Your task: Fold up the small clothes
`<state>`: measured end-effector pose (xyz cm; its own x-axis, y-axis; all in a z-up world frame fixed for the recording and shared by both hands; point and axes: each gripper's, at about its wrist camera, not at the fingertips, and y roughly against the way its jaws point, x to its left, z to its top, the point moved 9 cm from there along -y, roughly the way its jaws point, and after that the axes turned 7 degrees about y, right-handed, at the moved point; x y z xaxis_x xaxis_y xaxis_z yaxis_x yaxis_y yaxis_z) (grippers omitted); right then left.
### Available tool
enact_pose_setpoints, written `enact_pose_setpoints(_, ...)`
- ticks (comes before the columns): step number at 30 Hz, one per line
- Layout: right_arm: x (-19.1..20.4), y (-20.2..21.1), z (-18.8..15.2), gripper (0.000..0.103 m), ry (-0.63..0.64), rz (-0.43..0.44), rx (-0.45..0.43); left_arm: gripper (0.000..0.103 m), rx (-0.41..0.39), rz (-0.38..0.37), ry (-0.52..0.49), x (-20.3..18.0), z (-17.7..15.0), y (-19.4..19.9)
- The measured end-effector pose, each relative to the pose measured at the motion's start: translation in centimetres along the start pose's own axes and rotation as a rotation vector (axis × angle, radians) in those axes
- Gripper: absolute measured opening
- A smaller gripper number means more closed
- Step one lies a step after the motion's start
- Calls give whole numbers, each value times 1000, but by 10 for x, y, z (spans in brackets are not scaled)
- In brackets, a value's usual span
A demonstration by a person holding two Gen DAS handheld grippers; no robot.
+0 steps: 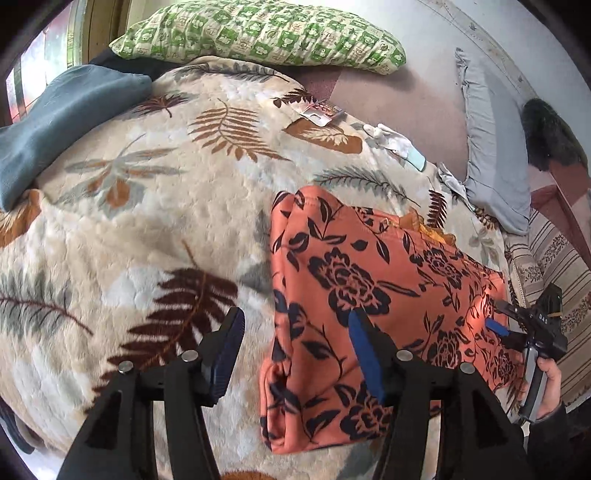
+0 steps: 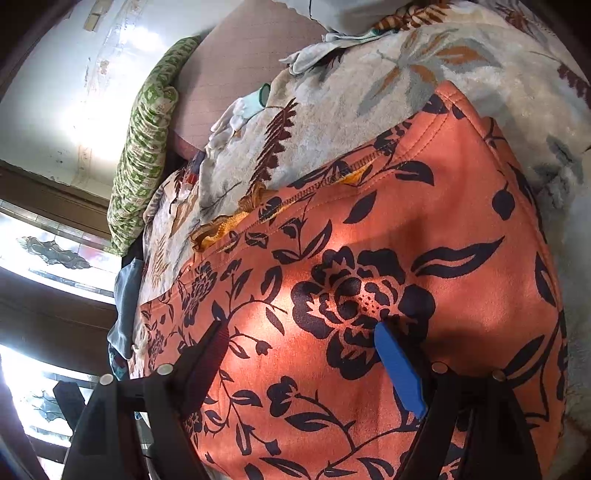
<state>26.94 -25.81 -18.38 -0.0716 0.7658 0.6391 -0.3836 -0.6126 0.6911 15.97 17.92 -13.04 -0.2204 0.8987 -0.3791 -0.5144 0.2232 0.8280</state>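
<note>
- I find the orange fleece garment with dark floral print lying folded and flat on the cream leaf-patterned plush blanket.
- My left gripper hangs above the garment's left edge, jaws partly apart, nothing between them.
- My right gripper sits low over the garment's middle, jaws spread wide, gripping nothing; whether the tips touch the cloth I cannot tell.
- Beyond the garment: a green-checked pillow, a folded blue-grey cloth, white gloves.
</note>
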Motion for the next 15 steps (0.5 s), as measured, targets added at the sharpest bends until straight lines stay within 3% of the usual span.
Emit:
enact_pose_setpoints(3, 0, 1, 0, 84, 0, 10, -4, 60, -30, 3, -50, -8, 29, -20)
enact_pose_setpoints(6, 0, 1, 0, 84, -2, 11, -2, 60, 2, 32, -61, -9, 50, -50)
enact_pose_setpoints(11, 0, 1, -1, 84, 9, 9, -1, 59, 39, 17, -89, -16, 65, -81)
enact_pose_setpoints(13, 0, 1, -1, 84, 12, 16, -3, 42, 59, 18, -99, -16, 63, -90)
enact_pose_setpoints(14, 0, 1, -1, 84, 13, 17, -3, 16, 81, 35, -101, -13, 61, -97)
enact_pose_setpoints(15, 0, 1, -1, 84, 13, 18, -2, 14, 97, 37, -88, -9, 60, -101)
